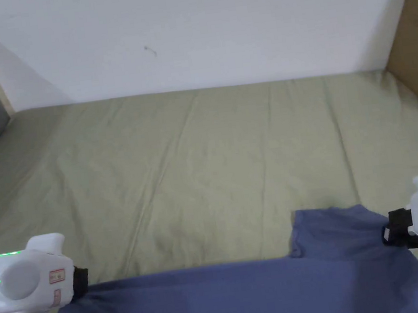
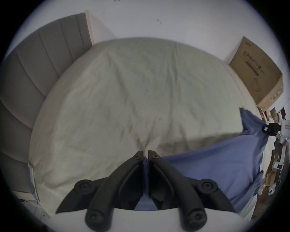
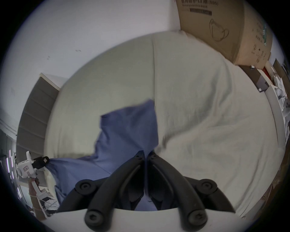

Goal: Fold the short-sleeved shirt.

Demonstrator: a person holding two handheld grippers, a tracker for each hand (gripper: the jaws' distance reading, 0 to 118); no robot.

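Stretching between claws (image 2: 146, 153) (blue shirt (image 1: 251, 298))

A blue short-sleeved shirt (image 1: 250, 293) is stretched wide across the near edge of a bed (image 1: 204, 165) covered in a pale green sheet. The plain, slightly creased cloth is pulled taut along its far edge between its two ends, each pinched by a gripper. At the right end, one short sleeve (image 1: 333, 229) juts away over the sheet, its hem turned toward the middle of the bed. In the right gripper view the sleeve (image 3: 130, 125) stands up from the sheet, blurred at its edge. The shirt's lower part runs out of the head view.
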